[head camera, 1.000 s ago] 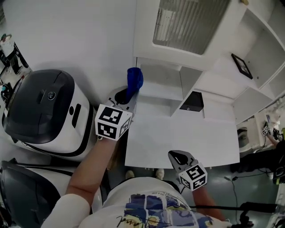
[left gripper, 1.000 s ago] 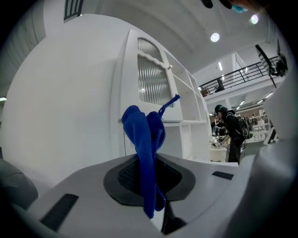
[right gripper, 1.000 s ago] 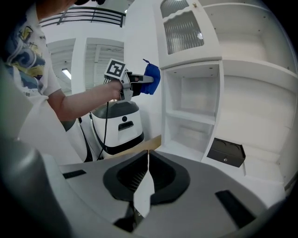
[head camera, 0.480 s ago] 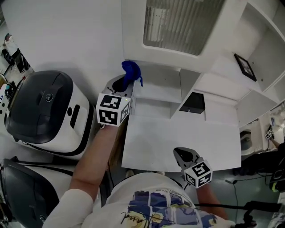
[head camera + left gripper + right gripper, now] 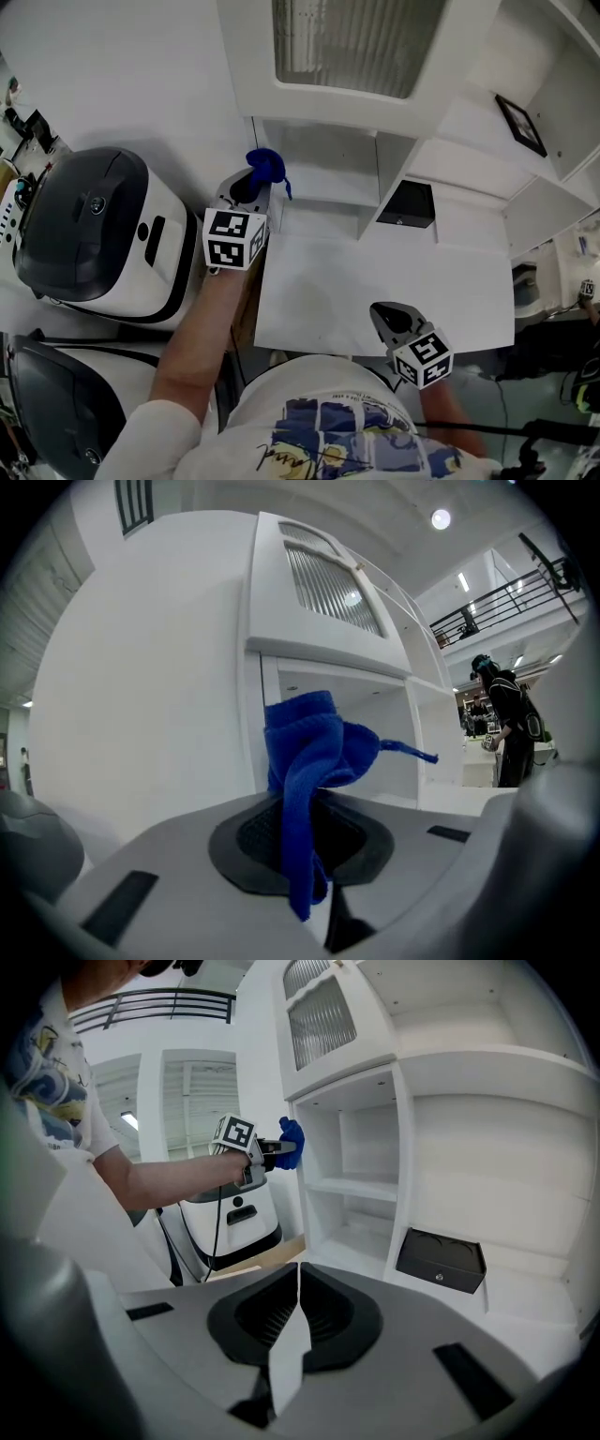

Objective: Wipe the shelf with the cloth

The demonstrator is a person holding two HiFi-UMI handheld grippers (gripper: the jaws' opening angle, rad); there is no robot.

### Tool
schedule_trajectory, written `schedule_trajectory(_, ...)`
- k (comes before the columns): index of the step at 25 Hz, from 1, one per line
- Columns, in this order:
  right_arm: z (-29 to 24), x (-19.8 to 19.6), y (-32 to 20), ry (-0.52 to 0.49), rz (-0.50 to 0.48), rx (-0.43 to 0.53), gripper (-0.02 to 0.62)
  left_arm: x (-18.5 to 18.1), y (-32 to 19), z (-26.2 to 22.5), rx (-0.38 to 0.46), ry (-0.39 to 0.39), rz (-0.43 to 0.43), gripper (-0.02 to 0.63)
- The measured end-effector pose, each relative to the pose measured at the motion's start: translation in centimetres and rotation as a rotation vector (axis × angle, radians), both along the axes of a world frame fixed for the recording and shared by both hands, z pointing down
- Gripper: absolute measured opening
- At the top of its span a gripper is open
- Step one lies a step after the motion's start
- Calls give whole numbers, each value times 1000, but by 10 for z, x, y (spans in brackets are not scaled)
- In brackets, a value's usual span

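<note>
Head view: the left gripper (image 5: pixel 251 185) is clamping a bunched blue fabric cloth (image 5: pixel 265 166) left of centre. It is holding the cloth at the left edge of the white open-fronted shelf unit (image 5: pixel 323 192). Contact between the two is not showing. The right gripper (image 5: pixel 386 317) is hovering low and right of centre, over the near edge of the flat white tabletop (image 5: pixel 319 291).

Left gripper view: the jaws are pinching the cloth at mid-frame. Its loose end is hanging down over them, and the shelf compartment is lying directly behind.

Right gripper view: the jaws are sitting together with nothing between them. A small black rectangular box (image 5: pixel 441 1258) is resting on the shelf unit at right.
</note>
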State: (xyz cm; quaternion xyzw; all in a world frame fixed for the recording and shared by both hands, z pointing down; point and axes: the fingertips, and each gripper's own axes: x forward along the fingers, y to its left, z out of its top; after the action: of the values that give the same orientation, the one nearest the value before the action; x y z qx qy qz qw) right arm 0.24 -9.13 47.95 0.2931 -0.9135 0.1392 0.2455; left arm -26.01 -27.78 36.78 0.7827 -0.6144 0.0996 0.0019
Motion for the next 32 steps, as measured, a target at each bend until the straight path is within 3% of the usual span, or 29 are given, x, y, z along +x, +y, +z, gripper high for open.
schedule_trajectory(14,5,19,-2,-14,17,-4,31,-3,-2,88,-140,-7,-47,55)
schedule_trajectory(32,9,46,-3,-11,39,-17,31,1,-3,112,-171,-19,-100,55)
